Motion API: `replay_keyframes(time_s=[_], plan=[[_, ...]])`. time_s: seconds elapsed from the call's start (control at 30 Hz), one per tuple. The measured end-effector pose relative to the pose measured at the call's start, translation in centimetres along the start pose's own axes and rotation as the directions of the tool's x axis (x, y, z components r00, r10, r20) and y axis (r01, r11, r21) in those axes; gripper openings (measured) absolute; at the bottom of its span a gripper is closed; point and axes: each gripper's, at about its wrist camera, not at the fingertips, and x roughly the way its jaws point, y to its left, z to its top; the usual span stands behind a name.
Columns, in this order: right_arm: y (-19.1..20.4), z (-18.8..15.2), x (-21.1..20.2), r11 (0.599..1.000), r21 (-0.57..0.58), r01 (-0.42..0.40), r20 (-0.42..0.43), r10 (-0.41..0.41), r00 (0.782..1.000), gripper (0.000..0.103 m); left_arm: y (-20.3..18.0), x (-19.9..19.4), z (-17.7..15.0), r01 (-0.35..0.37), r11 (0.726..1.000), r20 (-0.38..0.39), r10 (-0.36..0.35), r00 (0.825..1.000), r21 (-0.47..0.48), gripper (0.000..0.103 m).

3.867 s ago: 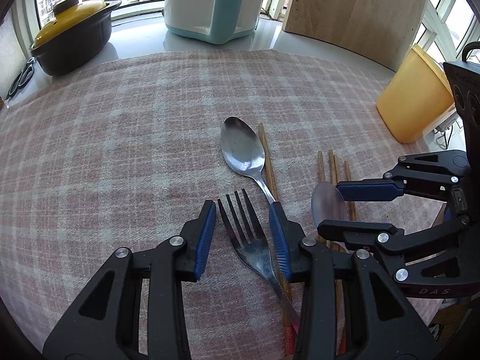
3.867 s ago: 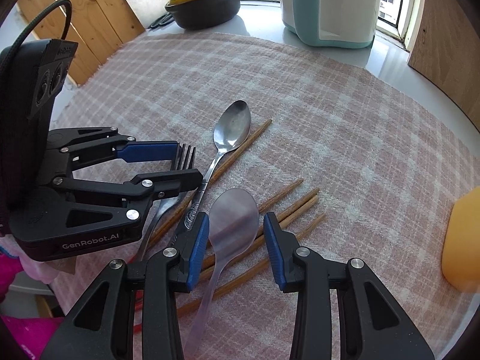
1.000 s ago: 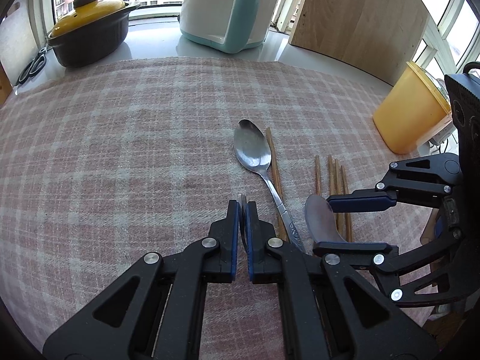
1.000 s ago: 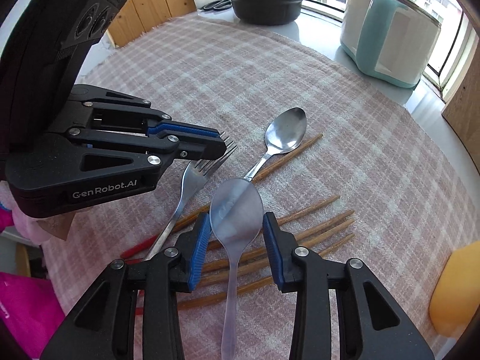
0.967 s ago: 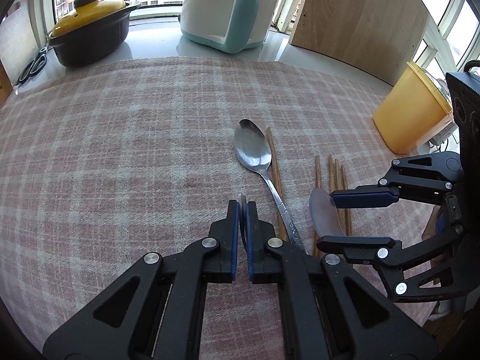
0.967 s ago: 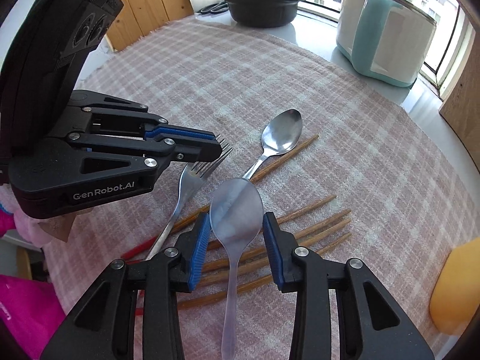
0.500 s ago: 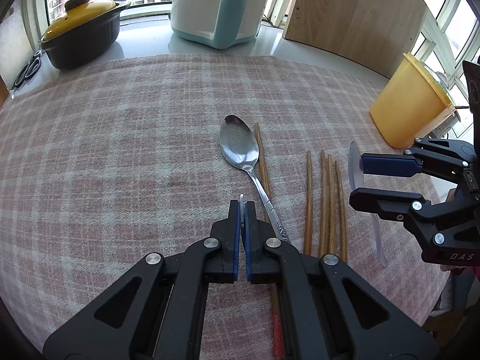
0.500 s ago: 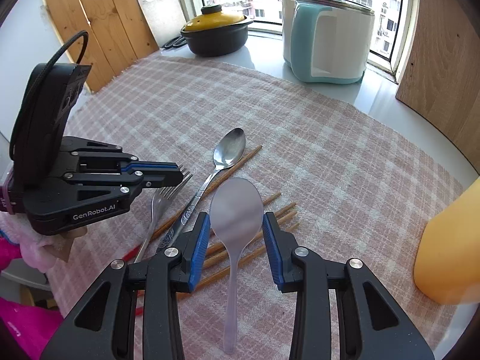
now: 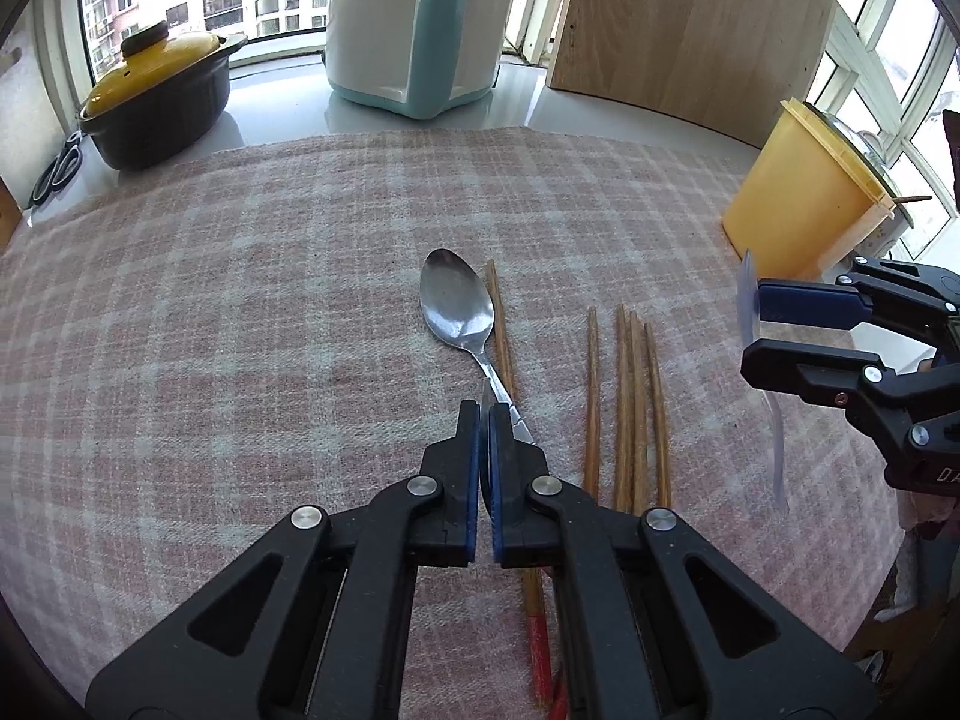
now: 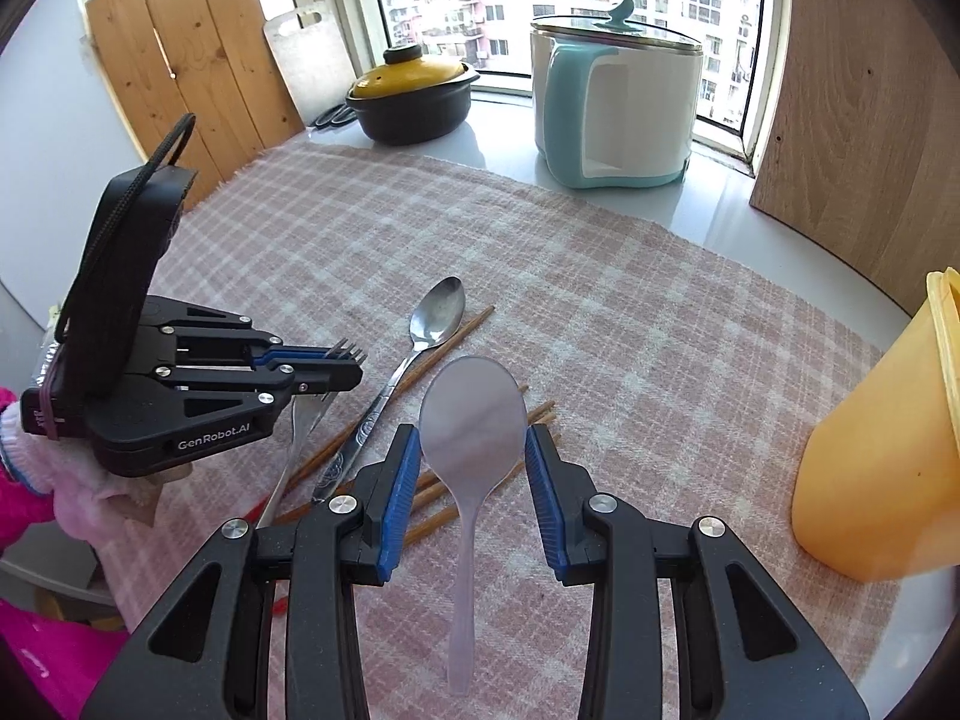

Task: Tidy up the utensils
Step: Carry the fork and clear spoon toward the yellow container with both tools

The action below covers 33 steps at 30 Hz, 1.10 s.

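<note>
My left gripper point(image 9: 485, 414) is shut on a metal fork point(image 10: 345, 353) and holds it above the checked cloth; it also shows in the right wrist view point(image 10: 345, 372). My right gripper point(image 10: 473, 450) is shut on a clear plastic spoon point(image 10: 471, 420), bowl up, lifted off the cloth; the gripper point(image 9: 757, 327) and the spoon point(image 9: 749, 294) also show in the left wrist view. A metal spoon point(image 9: 457, 303) and several wooden chopsticks point(image 9: 627, 408) lie on the cloth below. A yellow container point(image 9: 804, 192) stands at the right.
A white and teal rice cooker point(image 9: 414, 24) and a black pot with a yellow lid point(image 9: 156, 102) stand behind the cloth by the window. Scissors point(image 9: 57, 171) lie at the far left. A wooden board point(image 9: 690, 24) leans at the back right.
Both grippers have risen with their utensils. The right gripper has carried the plastic spoon right, towards the yellow container. The left gripper closed on the fork earlier and has lifted it off the cloth.
</note>
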Motion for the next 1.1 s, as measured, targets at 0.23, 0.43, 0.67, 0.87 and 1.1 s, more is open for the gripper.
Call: replay_keyframes(time_s=[0.23,0.43,0.67,0.87,1.1], plan=[[-0.2,0.4,-3.5,0.999,0.000,0.048,0.079,-0.048,0.996,0.034,-2.0,-4.6,0.9,0.009,0.998,0.101,-0.015,0.995,0.060,0.000],[-0.5,0.1,-6.3,0.996,0.009,0.091,0.134,-0.091,0.987,0.034,-3.6,-7.0,1.4,0.032,0.996,0.148,-0.045,0.988,0.086,0.000],[-1.5,-0.3,-8.9,0.991,0.040,0.130,0.182,-0.135,0.974,0.034,-5.9,-8.7,2.1,0.044,0.991,0.189,-0.067,0.980,0.126,0.000],[-2.4,-0.4,-10.6,0.986,0.068,0.152,0.211,-0.163,0.964,0.034,-7.4,-10.0,3.1,0.056,0.987,0.226,-0.090,0.970,0.153,0.000],[-3.9,0.0,-12.9,0.979,0.102,0.177,0.247,-0.198,0.949,0.034,-9.0,-11.3,5.4,0.074,0.981,0.270,-0.122,0.955,0.181,0.000]])
